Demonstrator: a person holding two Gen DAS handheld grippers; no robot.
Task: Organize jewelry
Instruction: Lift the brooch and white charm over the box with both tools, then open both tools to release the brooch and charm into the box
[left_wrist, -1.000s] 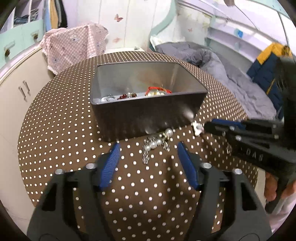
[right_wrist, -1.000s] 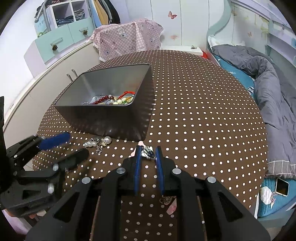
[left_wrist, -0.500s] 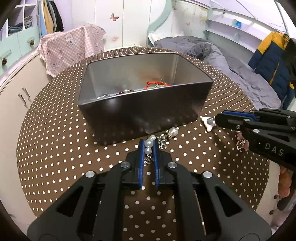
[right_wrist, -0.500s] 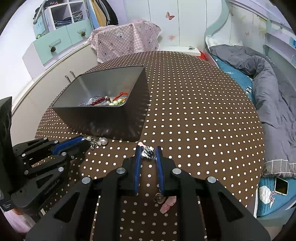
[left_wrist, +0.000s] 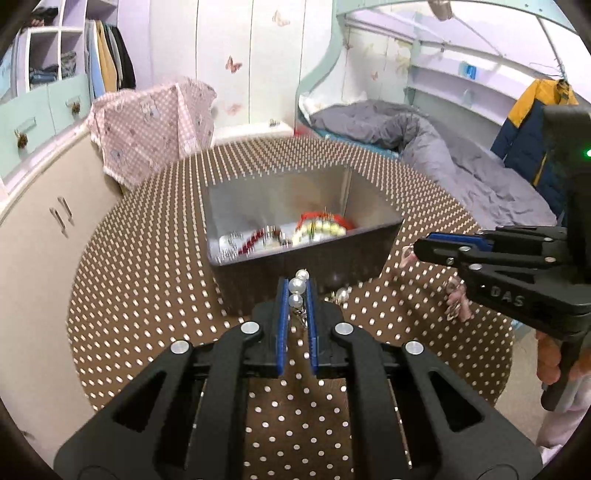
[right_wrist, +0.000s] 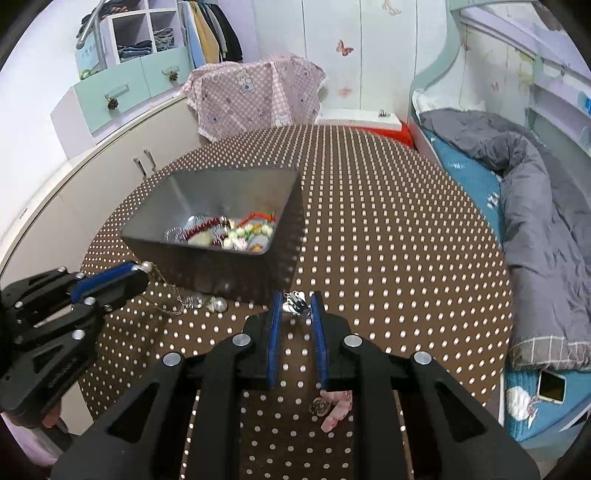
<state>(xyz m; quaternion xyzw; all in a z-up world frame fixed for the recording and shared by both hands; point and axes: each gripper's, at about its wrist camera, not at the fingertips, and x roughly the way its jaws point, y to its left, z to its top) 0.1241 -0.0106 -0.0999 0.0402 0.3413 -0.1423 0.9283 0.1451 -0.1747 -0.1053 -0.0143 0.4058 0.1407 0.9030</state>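
Although the round worktop (right_wrist: 388, 229) with its brown cloth of white dots was not yet cleared, most of the job looked done. The dark metal rectangular bin (right_wrist: 221, 254) in the middle of it already held a heap of beaded pieces (right_wrist: 229, 232), red, green and silvery.

Two pieces were in hand. The left tongs (left_wrist: 295, 295) were pressed together on a pearl-and-chain bracelet (left_wrist: 296, 291); in the right wrist view one end of it was lifted while its chain and last pearls trailed on the cloth just beside the near wall of the bin. The right tongs (right_wrist: 297, 304) were pinching a small silvery ornament (right_wrist: 293, 297), held near the front corner of the bin, not above its opening.

What remained, in my judgement, was to carry both pieces over the rim and release them. A small pink trinket with a round metal part (right_wrist: 330, 406) was under the right tongs; I cannot tell if it lay loose or hung from the ornament.
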